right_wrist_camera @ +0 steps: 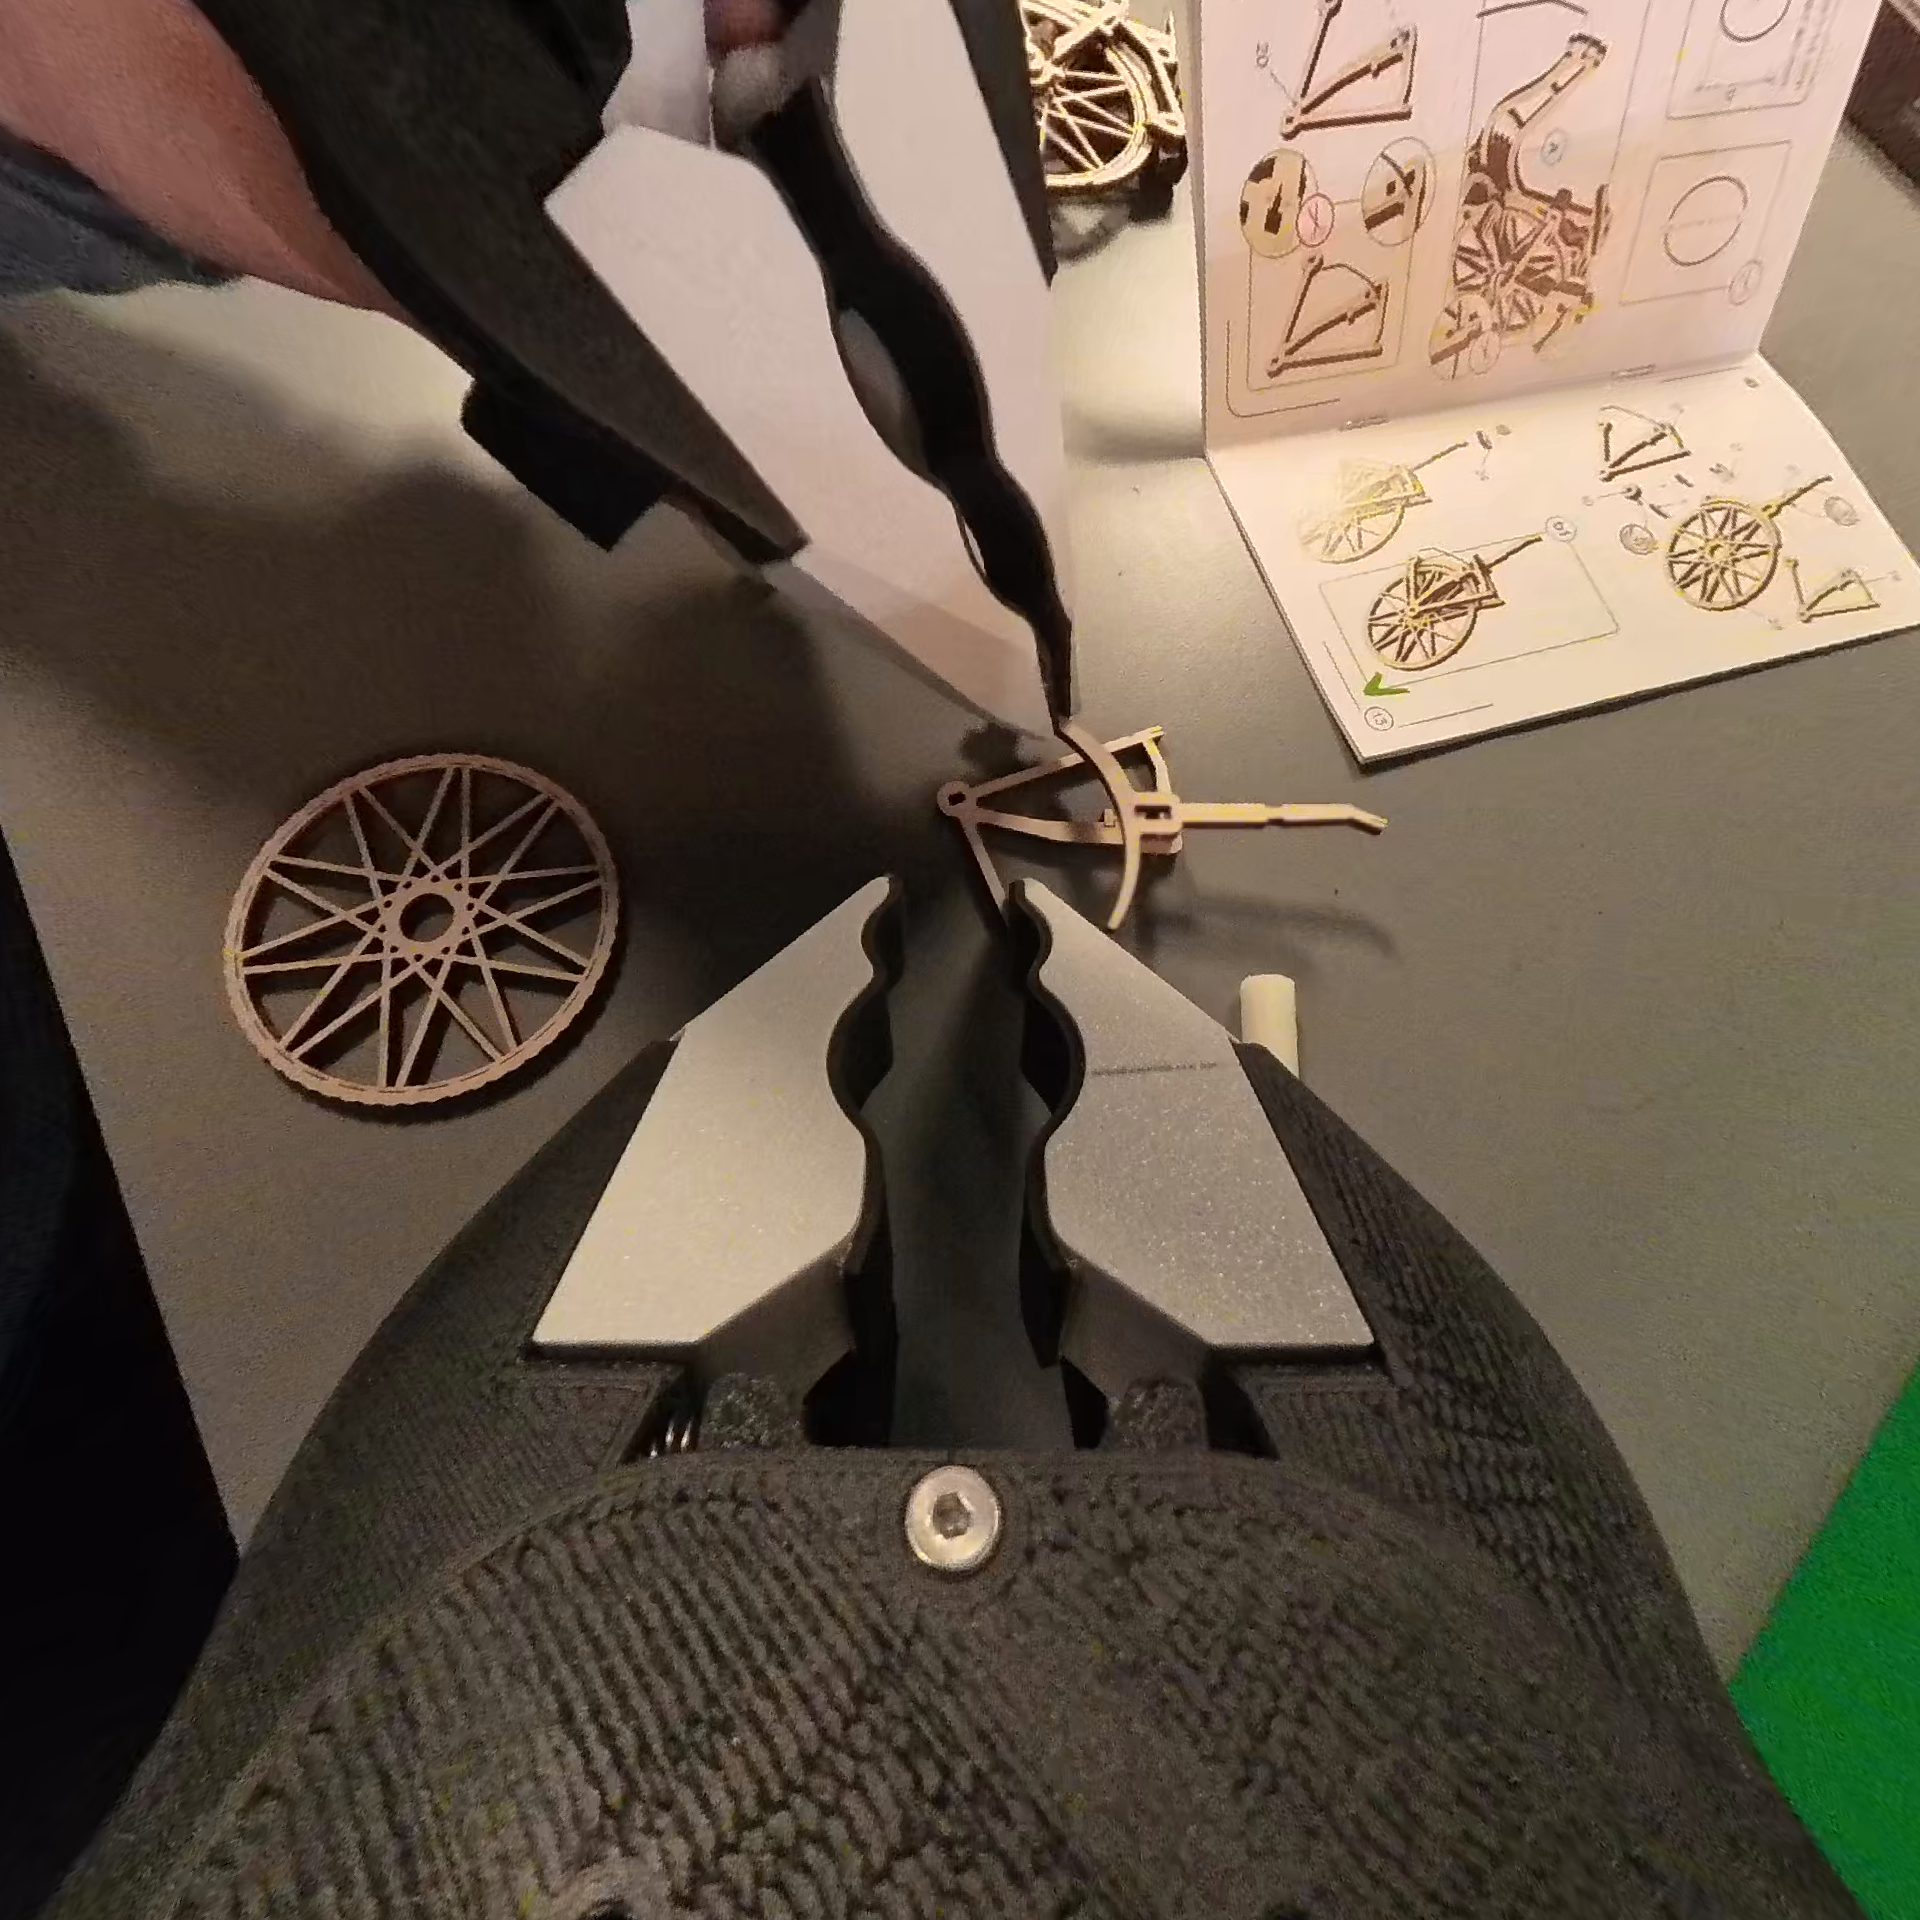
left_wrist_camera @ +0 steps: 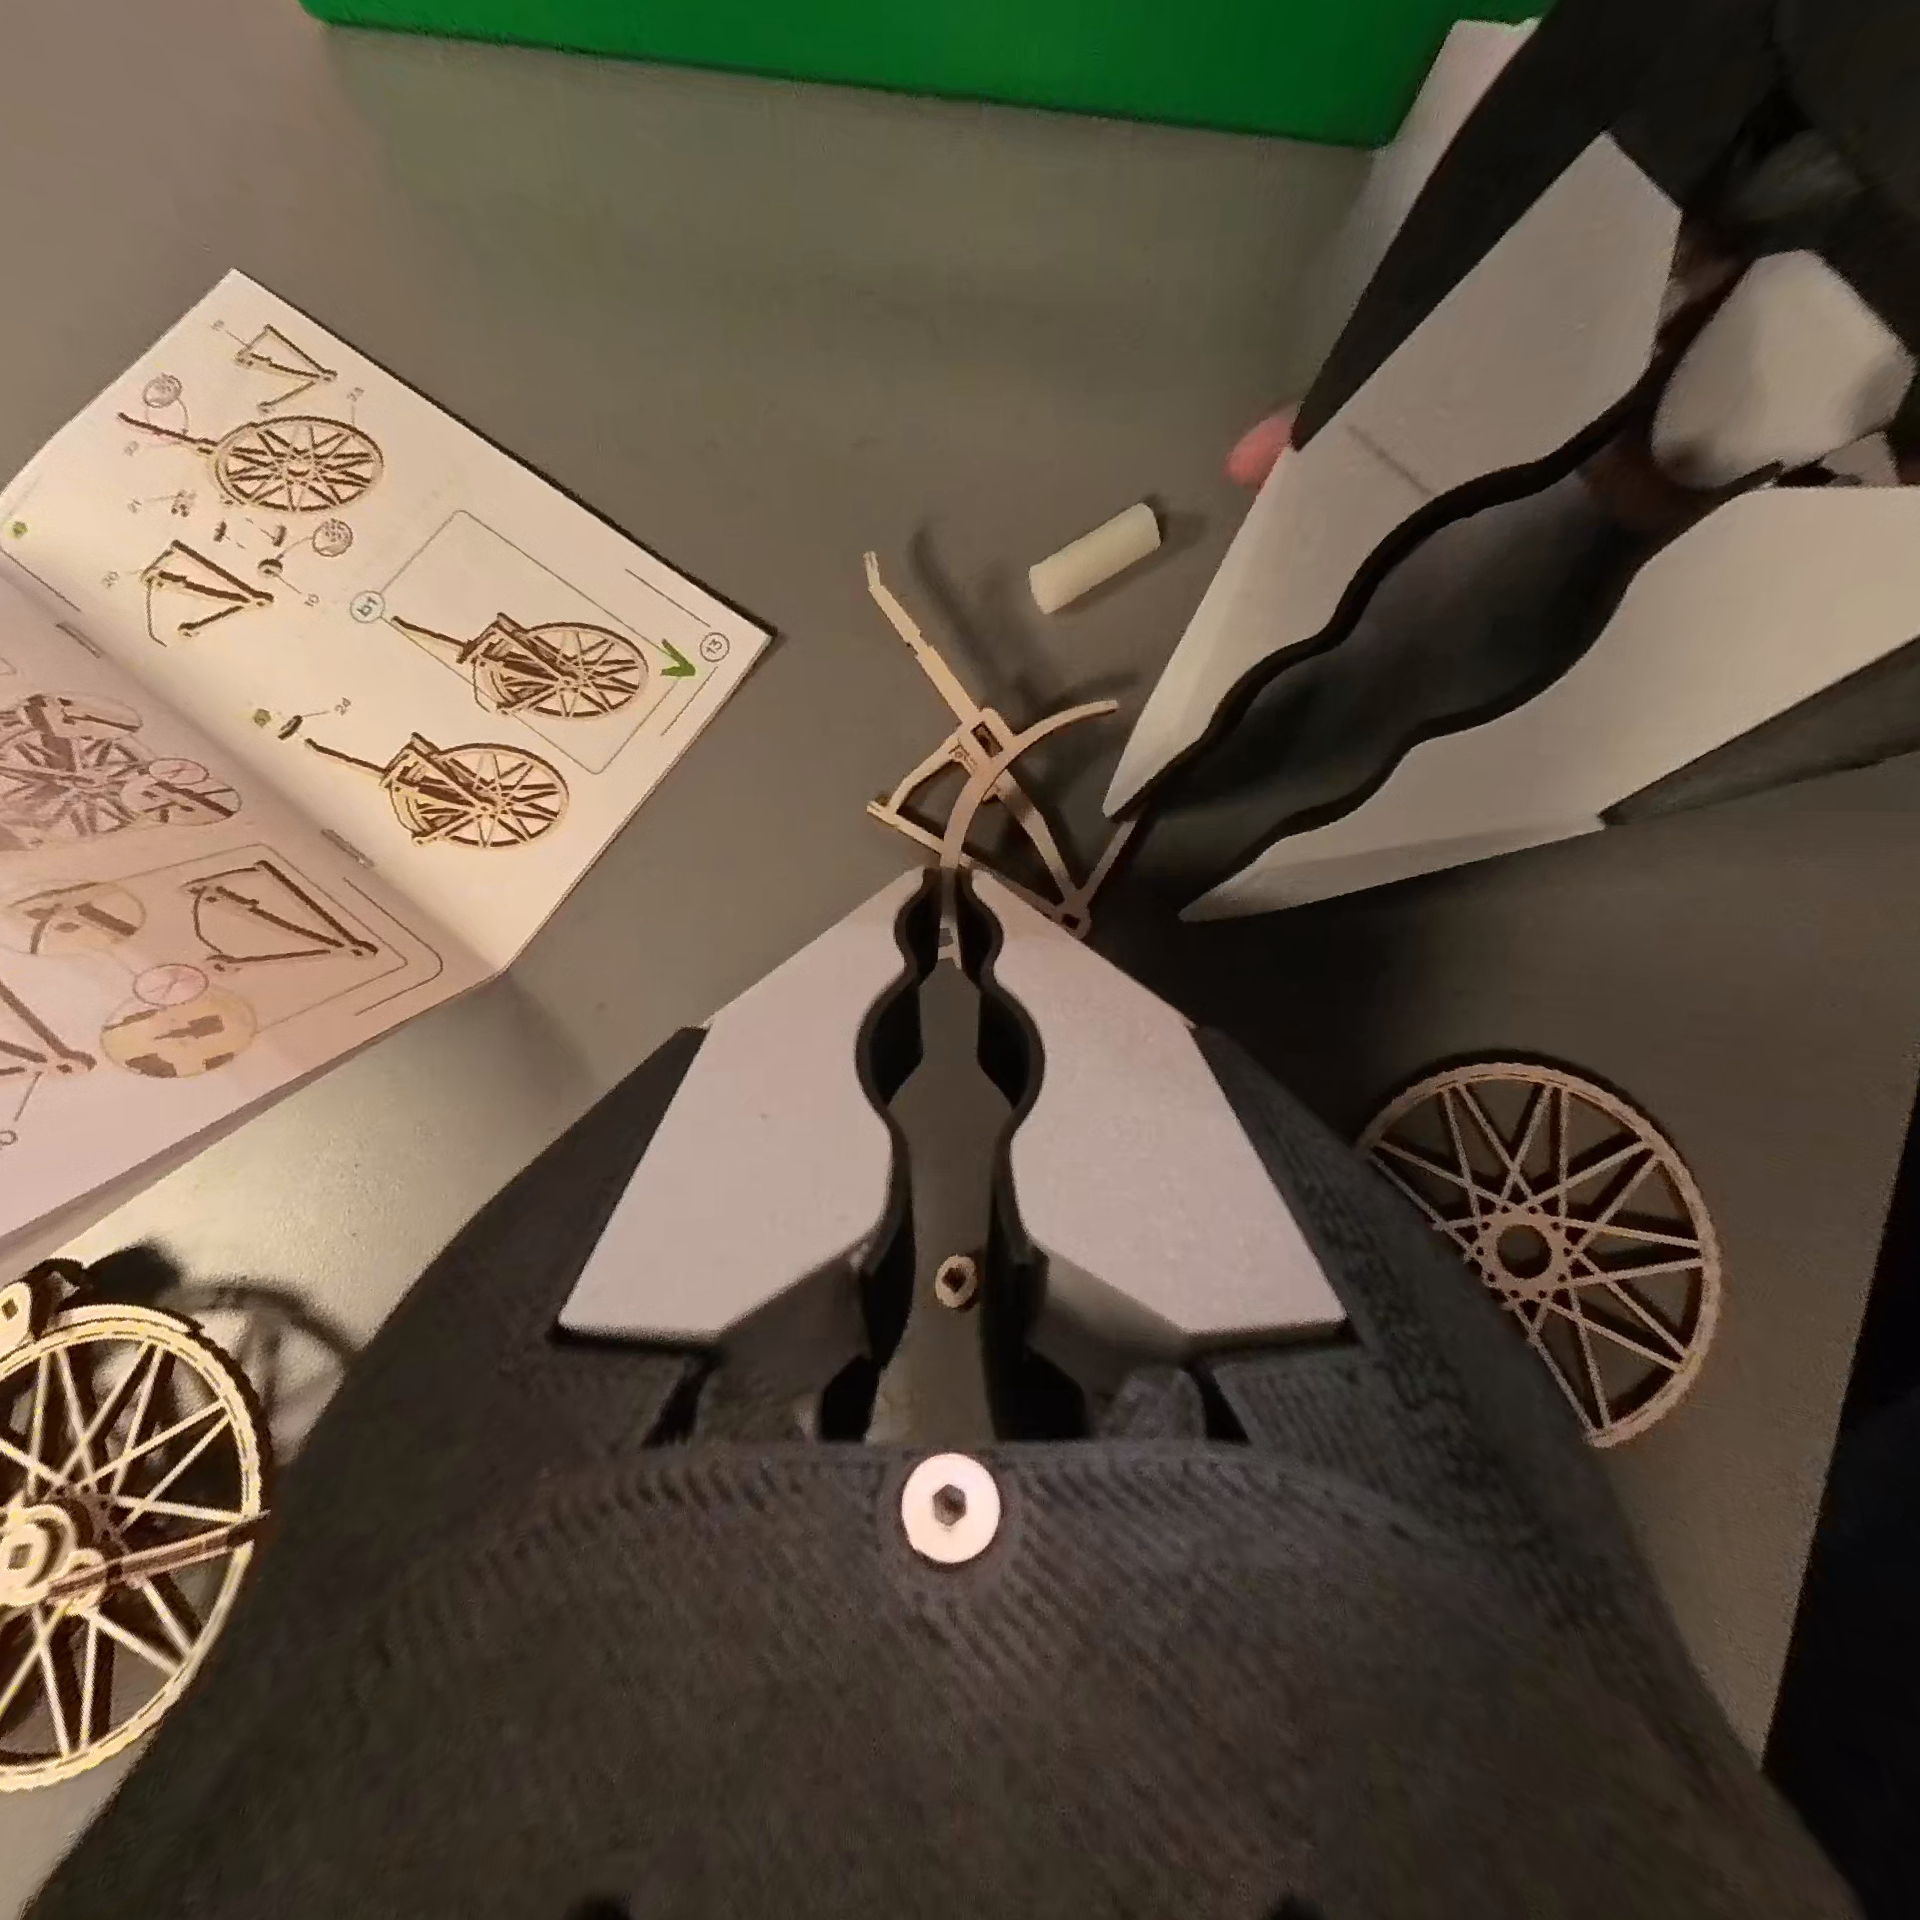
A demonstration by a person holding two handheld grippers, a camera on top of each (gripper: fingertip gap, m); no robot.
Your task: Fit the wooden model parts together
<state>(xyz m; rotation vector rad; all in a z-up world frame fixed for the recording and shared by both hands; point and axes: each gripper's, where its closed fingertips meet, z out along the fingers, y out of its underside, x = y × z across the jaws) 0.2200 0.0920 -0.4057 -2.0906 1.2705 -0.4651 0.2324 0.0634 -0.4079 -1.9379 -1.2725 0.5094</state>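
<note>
A small wooden frame part (left_wrist_camera: pixel 977 743), a triangle with a long stem and a curved arc across it, is tilted up off the grey table. My left gripper (left_wrist_camera: pixel 948 885) is shut on one end of the arc. In the right wrist view the left gripper (right_wrist_camera: pixel 1060 717) comes down from above onto the arc of the frame (right_wrist_camera: pixel 1143 816). My right gripper (right_wrist_camera: pixel 958 891) is open, with one thin leg of the frame beside its right fingertip (right_wrist_camera: pixel 1029 904). In the left wrist view the right gripper (left_wrist_camera: pixel 1143 862) stands at the frame's pointed corner.
A loose spoked wooden wheel (left_wrist_camera: pixel 1538 1247) (right_wrist_camera: pixel 421 925) lies flat on the table. A built wheel assembly (left_wrist_camera: pixel 104 1538) (right_wrist_camera: pixel 1091 104), an open instruction booklet (left_wrist_camera: pixel 312 727) (right_wrist_camera: pixel 1558 520) and a white cylinder (left_wrist_camera: pixel 1096 556) (right_wrist_camera: pixel 1268 1013) lie nearby. A green surface (left_wrist_camera: pixel 935 52) borders the table. My left and right fingertips are right by each other. About 5 cm separates my right fingertips from the white cylinder (right_wrist_camera: pixel 1268 1013). It is also in sight in the left wrist view (left_wrist_camera: pixel 1064 572).
</note>
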